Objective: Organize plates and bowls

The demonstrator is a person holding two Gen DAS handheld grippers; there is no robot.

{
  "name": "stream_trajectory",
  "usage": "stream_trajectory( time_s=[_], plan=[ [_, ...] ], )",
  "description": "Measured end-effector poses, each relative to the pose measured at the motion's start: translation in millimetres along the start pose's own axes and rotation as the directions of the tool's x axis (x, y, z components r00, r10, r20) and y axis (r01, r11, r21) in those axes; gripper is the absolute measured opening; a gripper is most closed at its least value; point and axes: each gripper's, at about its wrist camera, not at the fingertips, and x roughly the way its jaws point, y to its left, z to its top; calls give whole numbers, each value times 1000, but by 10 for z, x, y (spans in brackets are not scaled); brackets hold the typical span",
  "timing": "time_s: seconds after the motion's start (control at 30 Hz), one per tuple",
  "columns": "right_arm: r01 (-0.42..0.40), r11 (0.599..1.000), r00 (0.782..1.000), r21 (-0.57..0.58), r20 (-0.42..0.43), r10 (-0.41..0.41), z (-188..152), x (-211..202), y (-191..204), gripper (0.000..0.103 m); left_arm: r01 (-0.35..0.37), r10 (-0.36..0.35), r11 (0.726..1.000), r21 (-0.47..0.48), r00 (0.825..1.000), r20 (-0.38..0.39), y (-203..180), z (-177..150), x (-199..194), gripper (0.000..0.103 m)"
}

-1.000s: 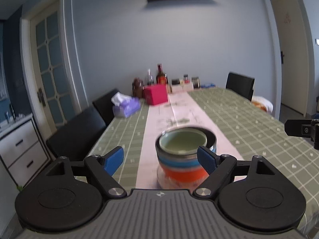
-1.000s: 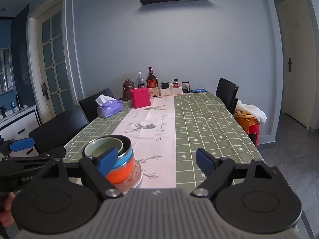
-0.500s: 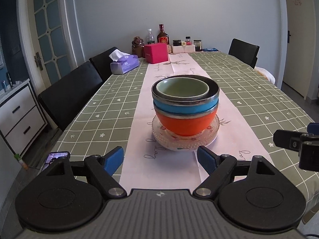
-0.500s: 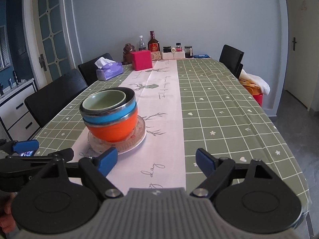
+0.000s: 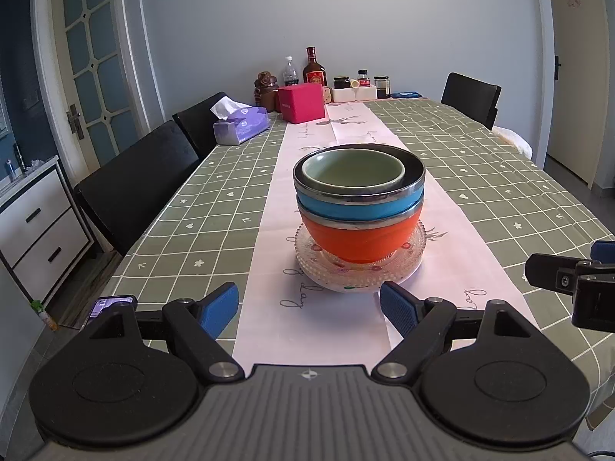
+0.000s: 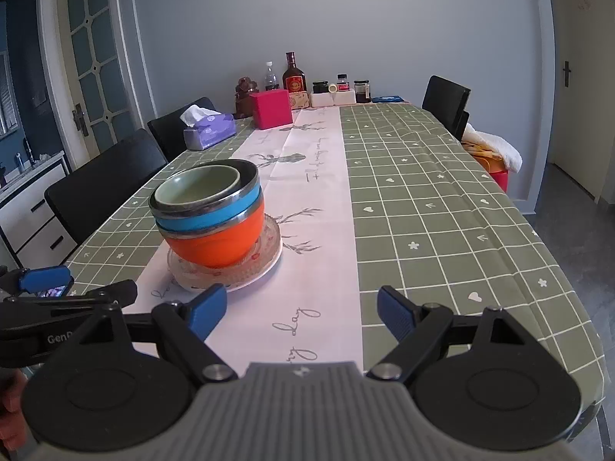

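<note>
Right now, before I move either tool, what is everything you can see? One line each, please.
bowls: three nested, green in blue in orange, on the plate
plate: one, clear glass, on the pink runner
runner: one, pink, along the table
table: one, green checked cloth
tissue box: one, purple, far left
pink box: one, far end
bottles and jars: several, far end
chairs: three, black
left tool: open, empty
right tool: open, empty
</note>
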Motion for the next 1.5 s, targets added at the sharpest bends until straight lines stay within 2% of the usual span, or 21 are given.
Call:
stream_trajectory(
  time_s=[0.47, 1.5],
  plan=[
    [-21, 1000, 1000, 12, -2, 21, -20, 31, -26, 84, -3, 4, 1000, -5, 1000, 18, -18, 34, -3, 98],
    [-5, 1000, 1000, 24, -14, 6, -22, 74, -71, 84, 17, -17, 1000, -6, 998, 53, -36, 67, -68, 98]
  ],
)
